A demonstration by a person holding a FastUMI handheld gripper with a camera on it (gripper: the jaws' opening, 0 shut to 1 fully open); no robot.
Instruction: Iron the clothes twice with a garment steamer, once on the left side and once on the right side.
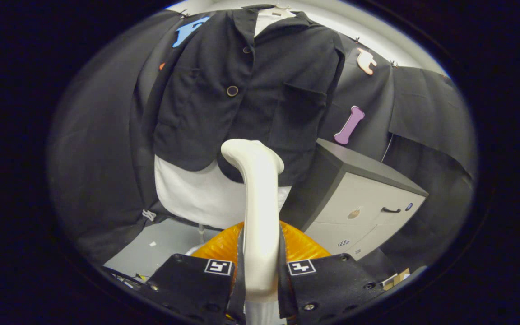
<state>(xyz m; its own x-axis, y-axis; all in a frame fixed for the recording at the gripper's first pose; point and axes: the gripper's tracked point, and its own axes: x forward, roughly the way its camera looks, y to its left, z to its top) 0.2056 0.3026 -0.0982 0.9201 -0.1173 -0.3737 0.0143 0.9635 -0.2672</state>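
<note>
A black jacket (242,90) hangs on a hanger over a white shirt (197,194), straight ahead beyond the fingers. My gripper (260,271) is shut on the cream handle of the garment steamer (260,203), both fingers pressed against its sides. The steamer's head (248,151) curves up and left, and it stands just below the jacket's lower hem, near the middle front. An orange ribbed part (303,246) of the steamer sits behind the handle, just above the fingers.
A grey cabinet (364,198) with a dark top and drawer handle stands right of the clothes. A pale floor patch (160,246) lies below the shirt at left. Black cloth walls surround the booth.
</note>
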